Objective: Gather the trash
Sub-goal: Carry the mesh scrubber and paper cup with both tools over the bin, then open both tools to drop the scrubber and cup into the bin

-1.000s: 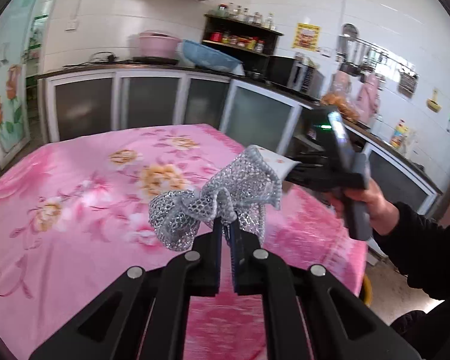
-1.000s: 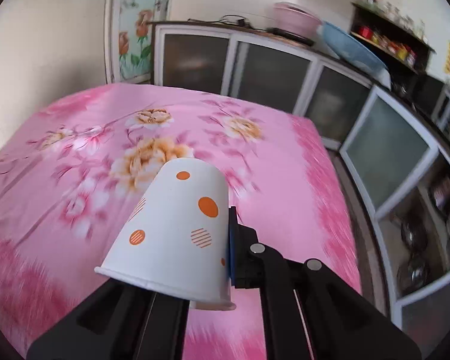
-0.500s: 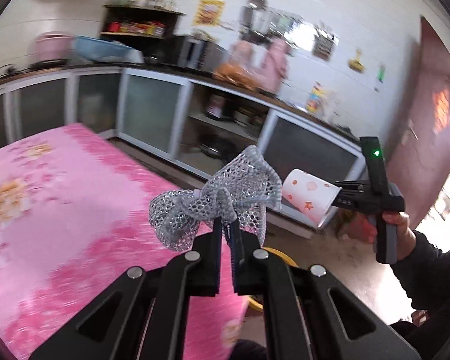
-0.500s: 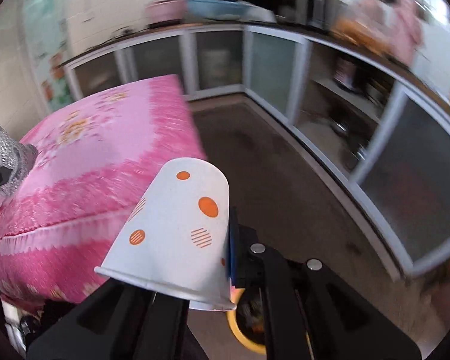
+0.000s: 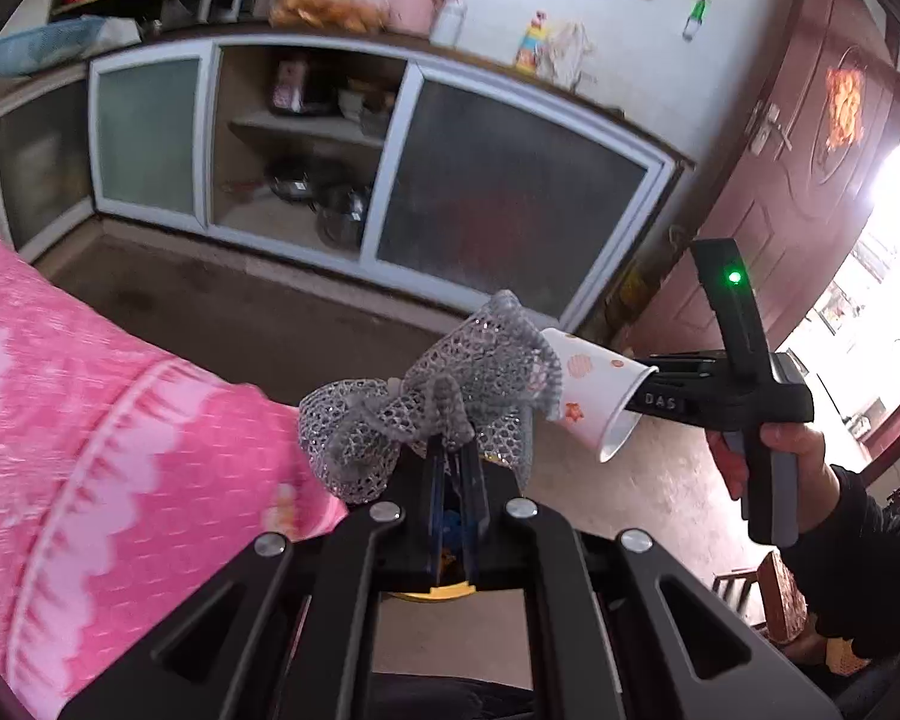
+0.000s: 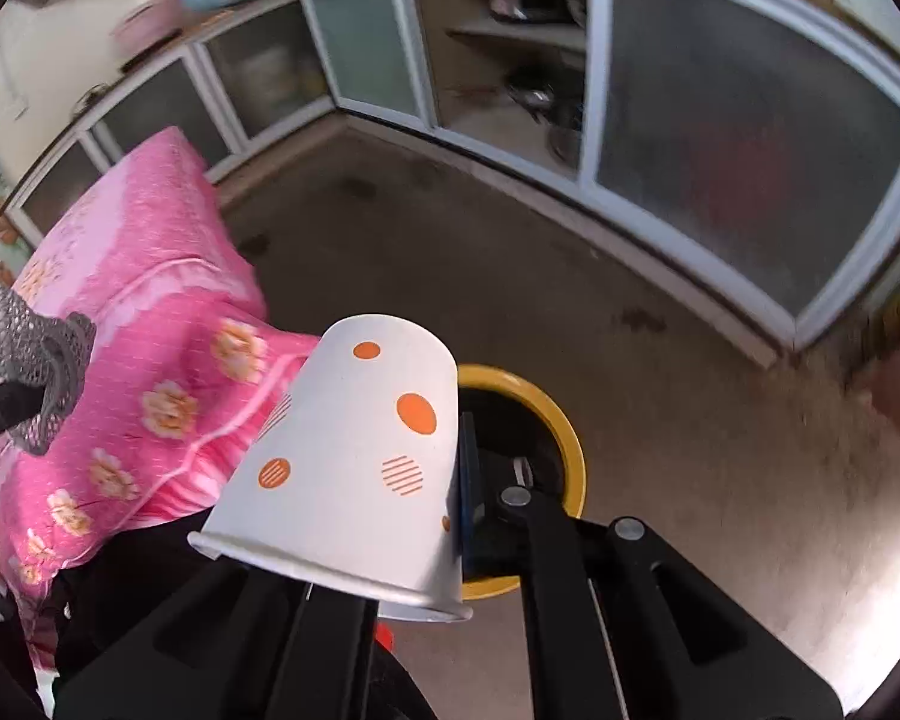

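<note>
My left gripper is shut on a crumpled silver mesh wrapper, which shows again at the left edge of the right wrist view as the mesh wrapper. My right gripper is shut on the wall of a white paper cup with orange dots, held bottom-up. In the left wrist view that paper cup hangs just right of the mesh, with the right gripper behind it in a hand. A yellow-rimmed bin stands on the floor right under the cup; a sliver of the bin peeks out below my left fingers.
A table with a pink flowered cloth fills the left, its corner close to the bin. Low glass-door cabinets run along the far side across a bare concrete floor. A red-brown door stands at the right.
Both grippers have swung away from above the pink table out over the floor and tilted down, each still gripping its item. The yellow bin has come into view beneath them.
</note>
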Tool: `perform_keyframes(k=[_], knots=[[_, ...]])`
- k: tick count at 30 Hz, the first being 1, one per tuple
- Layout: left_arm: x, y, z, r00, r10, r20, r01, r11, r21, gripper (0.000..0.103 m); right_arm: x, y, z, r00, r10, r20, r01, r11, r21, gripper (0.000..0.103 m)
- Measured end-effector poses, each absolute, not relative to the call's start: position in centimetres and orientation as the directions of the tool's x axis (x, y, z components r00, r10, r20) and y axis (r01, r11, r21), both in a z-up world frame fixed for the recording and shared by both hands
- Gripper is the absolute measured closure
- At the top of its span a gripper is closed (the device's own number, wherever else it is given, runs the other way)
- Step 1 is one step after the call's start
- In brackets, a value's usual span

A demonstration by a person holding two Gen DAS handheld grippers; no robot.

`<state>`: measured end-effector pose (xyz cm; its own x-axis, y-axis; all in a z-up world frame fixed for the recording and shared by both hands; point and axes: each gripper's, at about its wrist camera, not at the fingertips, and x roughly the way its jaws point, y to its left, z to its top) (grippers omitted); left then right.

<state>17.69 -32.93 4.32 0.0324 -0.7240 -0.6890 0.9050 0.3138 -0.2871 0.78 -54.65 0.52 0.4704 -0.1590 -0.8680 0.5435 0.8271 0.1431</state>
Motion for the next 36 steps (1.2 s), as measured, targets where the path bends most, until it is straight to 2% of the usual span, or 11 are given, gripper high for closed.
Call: perform_keyframes(k=[12,16,20,25,26,28,29,30,31,36], knots=[[15.5,-44.0,-4.5,-0.007,-0.508,-0.862,0.919,0.337,-0.206,0.100,2.1,-59.2,-9.5,0.322,0.006,-0.947,0.671,0.704,0.233,0.099],[15.5,-45.9,-6.5,-0.004,-0.459,-0.888,0.922,0.343,-0.182,0.100,2.4,-60.4,-11.6,0.299,0.038,-0.954,0.701,0.670,0.246,0.099],[16.6,-46.3,-7.6,-0.043,-0.453,-0.890,0.897,0.375,-0.234,0.100,2.5,-61.1,-13.5,0.275,0.092,-0.957,0.720,0.640,0.269,0.099],[17.2,-46.7,-8.1,-0.025,-0.436,-0.900,0.893,0.394,-0.216,0.099,2.7,-61.5,-14.4,0.259,0.095,-0.961,0.736,0.626,0.260,0.099],[17.3,-46.6,-8.1,-0.029,-0.437,-0.899,0.886,0.404,-0.225,0.093,2.8,-61.6,-14.5,0.251,0.094,-0.963,0.735,0.629,0.253,0.098],[17.2,-46.2,-7.7,-0.036,-0.447,-0.894,0.873,0.421,-0.246,0.070,2.9,-61.7,-14.7,0.238,0.091,-0.967,0.733,0.636,0.241,0.089],[17.4,-46.0,-7.4,-0.027,-0.458,-0.888,0.865,0.435,-0.250,0.045,2.8,-61.7,-14.8,0.240,0.091,-0.967,0.735,0.634,0.242,0.069],[17.4,-45.7,-7.1,-0.018,-0.473,-0.881,0.861,0.440,-0.254,0.032,2.5,-61.8,-14.9,0.244,0.086,-0.966,0.744,0.622,0.243,0.037],[17.5,-45.6,-7.0,-0.015,-0.481,-0.877,0.858,0.444,-0.258,0.032,2.0,-62.0,-14.8,0.256,0.072,-0.964,0.764,0.596,0.247,0.028],[17.4,-44.9,-5.9,-0.057,-0.509,-0.859,0.840,0.440,-0.316,0.031,0.2,-62.8,-14.6,0.245,0.069,-0.967,0.789,0.565,0.240,0.033]])
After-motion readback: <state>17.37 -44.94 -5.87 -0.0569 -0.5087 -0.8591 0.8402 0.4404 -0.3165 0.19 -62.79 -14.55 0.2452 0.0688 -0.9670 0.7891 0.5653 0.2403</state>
